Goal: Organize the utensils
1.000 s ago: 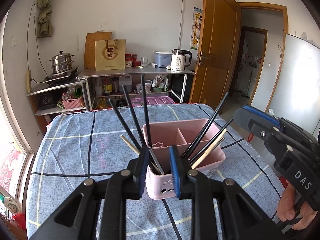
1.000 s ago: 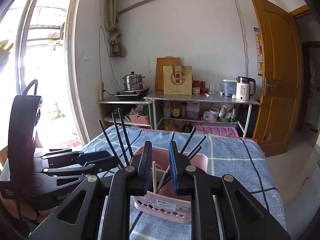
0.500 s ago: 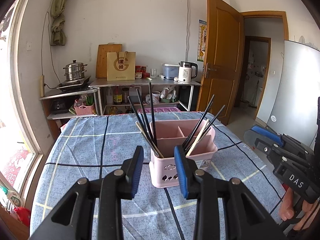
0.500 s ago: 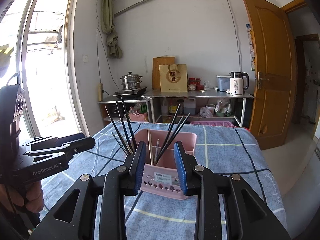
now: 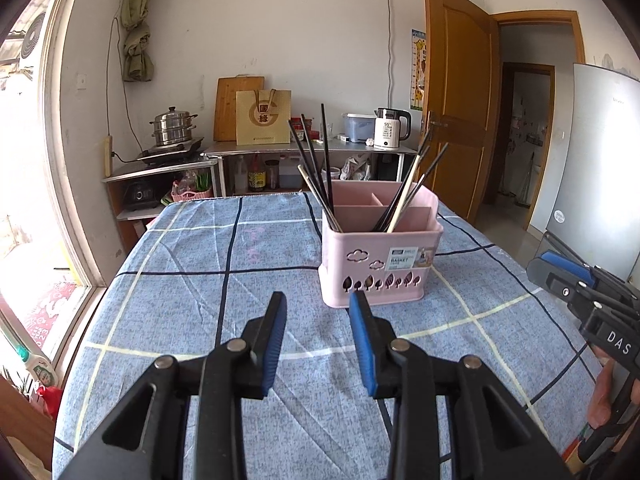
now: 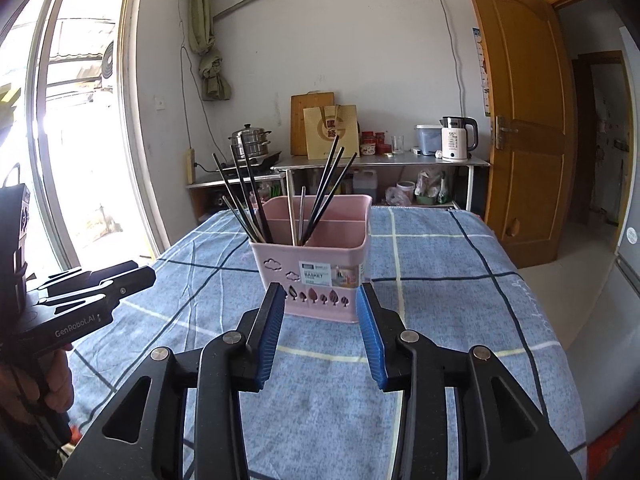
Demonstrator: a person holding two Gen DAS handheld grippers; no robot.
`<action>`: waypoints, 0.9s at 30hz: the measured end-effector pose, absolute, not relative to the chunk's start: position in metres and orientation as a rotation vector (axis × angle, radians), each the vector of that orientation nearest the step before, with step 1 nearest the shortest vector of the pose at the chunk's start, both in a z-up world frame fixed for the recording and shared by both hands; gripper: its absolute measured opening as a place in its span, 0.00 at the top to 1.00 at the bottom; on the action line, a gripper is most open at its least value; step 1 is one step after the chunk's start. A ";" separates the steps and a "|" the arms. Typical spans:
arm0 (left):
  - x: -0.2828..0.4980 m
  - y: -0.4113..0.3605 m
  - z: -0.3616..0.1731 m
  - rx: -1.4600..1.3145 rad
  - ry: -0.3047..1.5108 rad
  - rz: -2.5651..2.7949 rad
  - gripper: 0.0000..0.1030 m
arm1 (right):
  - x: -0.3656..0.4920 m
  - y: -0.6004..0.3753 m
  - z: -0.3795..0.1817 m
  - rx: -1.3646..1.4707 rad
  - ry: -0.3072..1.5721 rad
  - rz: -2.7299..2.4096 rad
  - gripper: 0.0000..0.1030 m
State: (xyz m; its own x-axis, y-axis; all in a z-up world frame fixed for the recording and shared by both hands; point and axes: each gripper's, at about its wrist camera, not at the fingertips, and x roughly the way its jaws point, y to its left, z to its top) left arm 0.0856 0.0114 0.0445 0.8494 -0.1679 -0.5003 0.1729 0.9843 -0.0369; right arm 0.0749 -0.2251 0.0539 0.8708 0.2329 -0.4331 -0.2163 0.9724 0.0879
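A pink plastic utensil basket (image 5: 380, 260) stands upright on the blue checked tablecloth (image 5: 200, 288). Several black and pale chopsticks (image 5: 320, 176) lean in its front compartments. It also shows in the right wrist view (image 6: 316, 272) with chopsticks (image 6: 248, 196). My left gripper (image 5: 318, 304) is open and empty, a short way in front of the basket. My right gripper (image 6: 320, 296) is open and empty, its fingertips just before the basket's front wall. Each gripper shows at the edge of the other's view.
A steel counter (image 5: 304, 150) with a kettle (image 5: 390, 128), paper bag and steamer pot (image 5: 172, 126) stands behind the table. A window is at the left, a wooden door (image 5: 456, 100) and a fridge (image 5: 600, 160) at the right.
Both grippers have drawn back from the basket and opened wider. The chopsticks that were between the left fingers now stand in the basket.
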 end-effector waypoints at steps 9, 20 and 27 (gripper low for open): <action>0.058 0.012 0.023 -0.011 0.552 -0.172 0.62 | 0.049 -0.221 0.034 0.013 0.494 0.231 0.62; 0.036 0.011 0.009 -0.018 0.530 -0.163 0.61 | 0.037 -0.220 0.012 0.023 0.532 0.241 0.62; 0.030 0.009 0.004 0.000 0.526 -0.156 0.61 | 0.033 -0.216 0.012 -0.002 0.522 0.233 0.62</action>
